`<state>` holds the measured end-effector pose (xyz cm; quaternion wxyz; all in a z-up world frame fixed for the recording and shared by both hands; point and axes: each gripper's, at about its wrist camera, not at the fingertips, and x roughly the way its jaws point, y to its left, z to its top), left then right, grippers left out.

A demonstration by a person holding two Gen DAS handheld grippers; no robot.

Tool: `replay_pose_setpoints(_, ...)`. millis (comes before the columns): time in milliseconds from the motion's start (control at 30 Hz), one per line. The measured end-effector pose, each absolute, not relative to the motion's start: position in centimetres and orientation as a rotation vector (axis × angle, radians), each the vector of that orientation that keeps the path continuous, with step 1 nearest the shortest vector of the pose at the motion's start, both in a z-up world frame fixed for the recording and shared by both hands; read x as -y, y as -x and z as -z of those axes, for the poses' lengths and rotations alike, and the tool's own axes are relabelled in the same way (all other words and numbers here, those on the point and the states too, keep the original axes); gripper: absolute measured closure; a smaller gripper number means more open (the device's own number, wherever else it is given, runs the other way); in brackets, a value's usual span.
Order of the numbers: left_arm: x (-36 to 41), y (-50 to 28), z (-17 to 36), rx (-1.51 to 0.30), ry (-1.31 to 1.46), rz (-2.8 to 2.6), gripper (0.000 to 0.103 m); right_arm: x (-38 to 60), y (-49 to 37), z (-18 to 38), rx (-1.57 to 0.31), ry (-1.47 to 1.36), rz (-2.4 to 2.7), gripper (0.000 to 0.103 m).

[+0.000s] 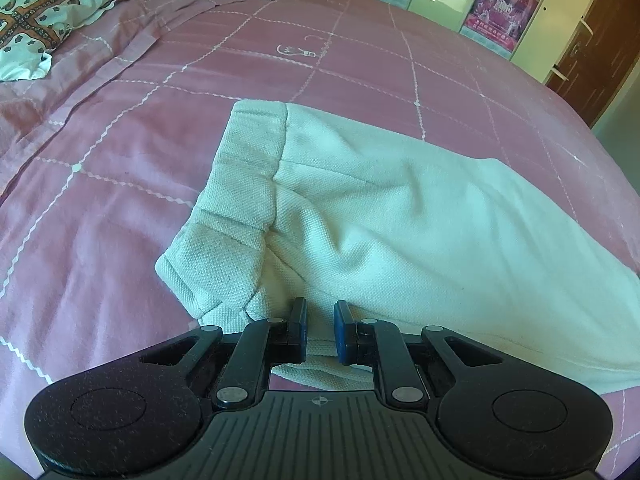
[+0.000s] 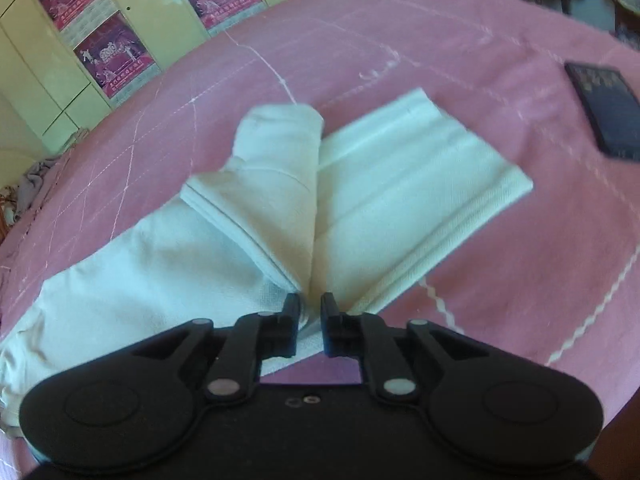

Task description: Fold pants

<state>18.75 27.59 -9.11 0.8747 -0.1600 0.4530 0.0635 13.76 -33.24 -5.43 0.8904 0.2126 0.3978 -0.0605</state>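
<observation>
White pants point(image 1: 400, 216) lie on the pink bedspread point(image 1: 120, 208), spread out w/ the ribbed waistband point(image 1: 236, 200) at their left end in the left wrist view and the rest running off to the right edge. Near edge of the fabric sits btwn the blue pads of the left gripper point(image 1: 320, 330); jaws are drawn close together and clamped on that edge, cloth visible in the narrow gap. In the right wrist view the same pants point(image 2: 152, 272) show as a partly folded heap: a narrow leg section point(image 2: 280, 168) lies doubled back over the wider part, and a flat rectangular panel point(image 2: 420, 184) w/ a hemmed edge fans out to the right. These folds converge toward the right gripper point(image 2: 310, 316), whose jaws stand nearly together w/ a bunch of the cloth pinched btwn them. This view is a bit motion-blurred, so fine detail at the tips is soft. On the bedspread well apart from the pants, far right, lies a dark flat rectangular thing point(image 2: 608, 112), maybe a phone or case, can't tell which. A patterned pillow point(image 1: 48, 12) sits at the top left corner of the bed. Beyond the bed stand pale yellow wardrobe doors point(image 2: 48, 92) w/ magenta posters point(image 2: 112, 56) on them.
</observation>
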Motion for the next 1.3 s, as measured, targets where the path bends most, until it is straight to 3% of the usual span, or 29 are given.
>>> replay_pose_setpoints(67, -27.5, -18.8, 9.1, -0.949, 0.327, -0.135, 0.089, 31.6, -13.3, 3.5, -0.759, -0.285, 0.148, 0.069)
replay_pose_setpoints(100, -27.5, -18.8, 9.1, -0.950, 0.326, -0.137, 0.089, 30.6, -13.5, 2.6, -0.724, -0.210, 0.130, 0.049)
replay_pose_setpoints(133, -27.5, -18.9, 9.2, -0.950, 0.326, -0.141, 0.089, 29.8, -14.0, 1.8, -0.700, -0.147, 0.099, 0.043)
replay_pose_setpoints(300, -27.2, -19.0, 9.1, -0.956, 0.312, -0.152, 0.089, 24.6, -19.8, 1.9, -0.743, 0.289, 0.001, 0.044)
replay_pose_setpoints(400, -27.5, -19.0, 9.1, -0.959, 0.332, -0.148, 0.089, 22.6, -22.5, 3.9, -0.802, 0.524, 0.010, 0.051)
replay_pose_setpoints(467, -27.6, -19.0, 9.1, -0.957, 0.339, -0.146, 0.089, 23.3, -22.7, 3.5, -0.818, 0.485, 0.017, 0.095)
replay_pose_setpoints(500, -27.7, -18.9, 9.2, -0.954, 0.341, -0.145, 0.089, 24.4, -22.3, 2.2, -0.779, 0.393, 0.030, 0.099)
replay_pose_setpoints(667, -27.6, -18.8, 9.2, -0.947, 0.334, -0.140, 0.089, 32.9, -16.3, -2.6, -0.603, -0.130, 0.119, 0.099)
replay_pose_setpoints(933, -27.7, -18.6, 8.7, -0.938, 0.354, -0.144, 0.089, 41.0, -13.7, 5.5, -0.711, -0.582, 0.177, 0.097)
replay_pose_setpoints(1033, -28.4, -16.8, 7.5, -0.852, 0.436, -0.154, 0.088, 41.0, -13.0, 5.0, -0.670, -0.586, 0.191, 0.079)
replay_pose_setpoints(1100, -29.2, -15.3, 7.0, -0.793, 0.487, -0.182, 0.088, 41.1, -12.9, 4.9, -0.664, -0.581, 0.188, 0.073)
replay_pose_setpoints(1200, -30.7, -13.8, 7.2, -0.751, 0.584, -0.199, 0.088, 41.3, -12.9, 5.0, -0.675, -0.593, 0.183, 0.072)
replay_pose_setpoints(1233, -31.1, -13.5, 7.4, -0.746, 0.611, -0.203, 0.078, 41.3, -13.1, 5.0, -0.679, -0.593, 0.183, 0.071)
replay_pose_setpoints(1267, -31.3, -13.5, 7.7, -0.742, 0.630, -0.202, 0.052, 41.1, -13.3, 4.9, -0.684, -0.588, 0.185, 0.071)
replay_pose_setpoints(1300, -31.4, -13.7, 7.8, -0.740, 0.628, -0.225, 0.037, 41.0, -13.4, 4.9, -0.689, -0.582, 0.187, 0.071)
